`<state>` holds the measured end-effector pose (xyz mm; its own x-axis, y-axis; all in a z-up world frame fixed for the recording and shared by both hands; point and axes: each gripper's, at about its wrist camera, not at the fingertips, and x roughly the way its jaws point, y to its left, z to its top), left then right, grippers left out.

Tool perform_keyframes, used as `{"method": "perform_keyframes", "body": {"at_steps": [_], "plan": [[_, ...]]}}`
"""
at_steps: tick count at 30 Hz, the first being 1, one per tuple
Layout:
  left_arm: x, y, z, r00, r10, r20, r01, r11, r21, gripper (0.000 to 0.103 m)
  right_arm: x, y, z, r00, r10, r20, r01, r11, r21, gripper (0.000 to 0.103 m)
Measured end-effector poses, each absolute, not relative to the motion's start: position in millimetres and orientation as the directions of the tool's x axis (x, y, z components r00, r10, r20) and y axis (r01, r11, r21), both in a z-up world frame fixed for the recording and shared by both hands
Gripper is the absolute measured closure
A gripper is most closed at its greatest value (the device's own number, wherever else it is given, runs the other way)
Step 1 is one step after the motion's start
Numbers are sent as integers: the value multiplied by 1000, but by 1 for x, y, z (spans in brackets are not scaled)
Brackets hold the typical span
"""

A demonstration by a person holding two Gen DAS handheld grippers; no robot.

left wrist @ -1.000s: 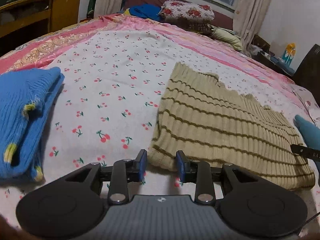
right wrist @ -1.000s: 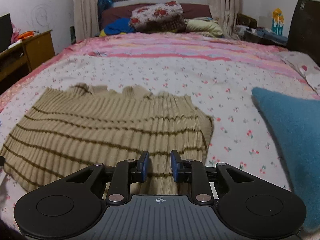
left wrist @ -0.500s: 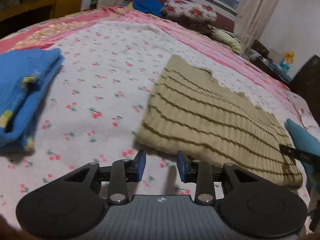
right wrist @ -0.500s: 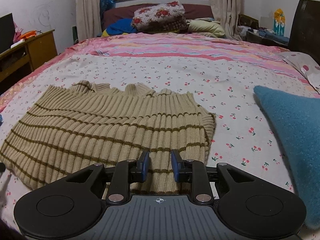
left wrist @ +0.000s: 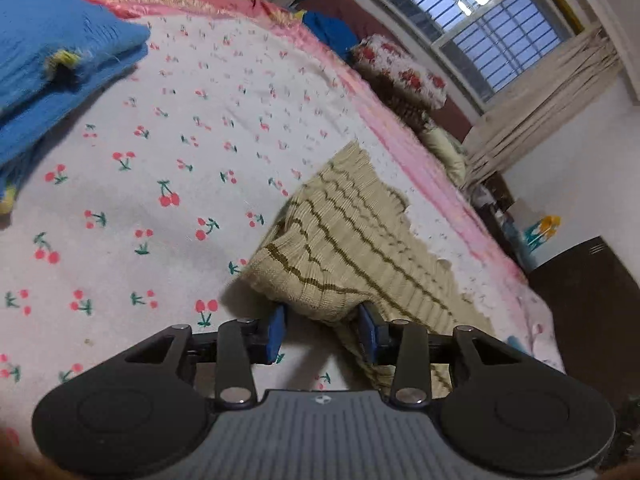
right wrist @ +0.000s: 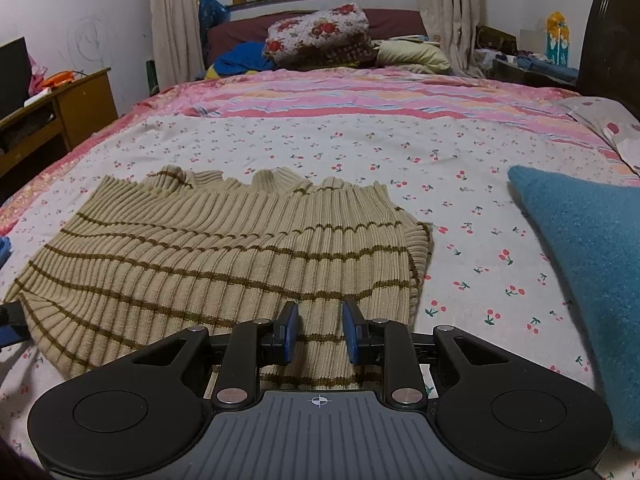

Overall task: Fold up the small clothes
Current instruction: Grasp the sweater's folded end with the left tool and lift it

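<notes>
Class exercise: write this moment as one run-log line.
left gripper: jaws just opening, striped sweater corner between them | right gripper: over near hem, grip unclear | bed: sweater flat

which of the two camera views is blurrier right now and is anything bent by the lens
Left wrist view: tilted, smeared on the blue knit and cherry sheet. Right wrist view: sharp on the striped sweater; fisheye bows the curtains and darkens the corners.
</notes>
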<state>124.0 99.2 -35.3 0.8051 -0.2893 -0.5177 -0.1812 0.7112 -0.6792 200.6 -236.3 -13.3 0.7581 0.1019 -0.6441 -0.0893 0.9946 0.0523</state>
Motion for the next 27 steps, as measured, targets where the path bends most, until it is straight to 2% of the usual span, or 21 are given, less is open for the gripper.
{"method": "perform_keyframes", "body": {"at_steps": [2, 8, 18, 22, 25, 27], "plan": [[125, 103, -34, 817, -279, -504, -188, 698, -691, 53, 201, -237, -13, 758, 105, -643, -92, 994, 54, 79], [149, 100, -43, 809, -280, -517, -215, 677, -703, 53, 201, -236, -14, 760, 100, -643, -89, 995, 50, 79], [182, 92, -40, 837, -244, -491, -213, 680, -702, 51, 204, -234, -12, 757, 105, -644, -90, 994, 55, 78], [166, 97, -32, 868, -227, -441, -195, 661, -725, 55, 205, -236, -10, 761, 112, -639, -90, 994, 67, 78], [182, 92, -36, 829, -236, -507, -222, 694, -685, 64, 204, -237, -9, 772, 130, -622, -97, 991, 88, 78], [185, 89, -37, 826, -236, -512, -231, 686, -690, 68, 207, -233, -5, 776, 144, -615, -104, 989, 100, 78]]}}
